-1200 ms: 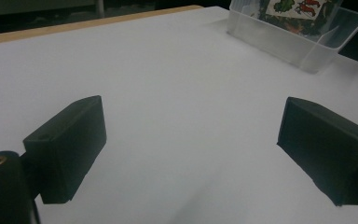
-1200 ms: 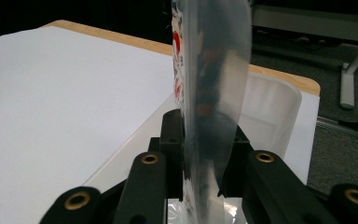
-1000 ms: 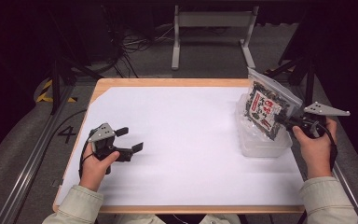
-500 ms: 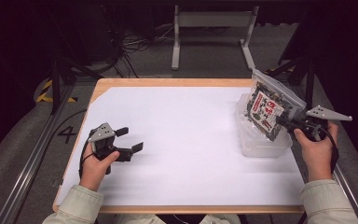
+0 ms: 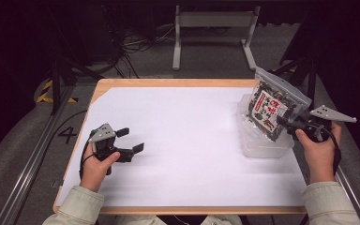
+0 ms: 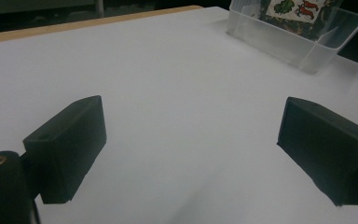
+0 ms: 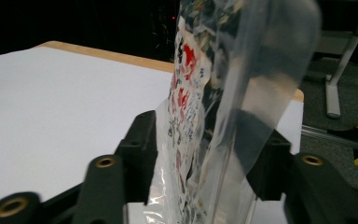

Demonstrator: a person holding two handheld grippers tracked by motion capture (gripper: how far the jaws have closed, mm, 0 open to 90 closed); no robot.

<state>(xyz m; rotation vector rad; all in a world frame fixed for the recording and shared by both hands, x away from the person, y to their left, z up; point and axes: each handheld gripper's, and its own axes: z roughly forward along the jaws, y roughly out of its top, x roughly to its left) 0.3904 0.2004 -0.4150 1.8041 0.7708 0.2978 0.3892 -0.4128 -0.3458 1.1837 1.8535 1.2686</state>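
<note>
Bag (image 5: pixel 270 108) hangs tilted over the clear tub (image 5: pixel 262 143) at the table's (image 5: pixel 192 140) right edge, pinched by the right gripper (image 5: pixel 288 123), whose jaws are clamped on its lower edge, apparently to steer it in or out. Left gripper (image 5: pixel 130 139) rests wide open and empty, well apart, leaving room.

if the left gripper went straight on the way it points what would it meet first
Likely nothing soon: bare white table lies ahead of the open left gripper. The clear tub sits far off to the right, perhaps just off its line.
</note>
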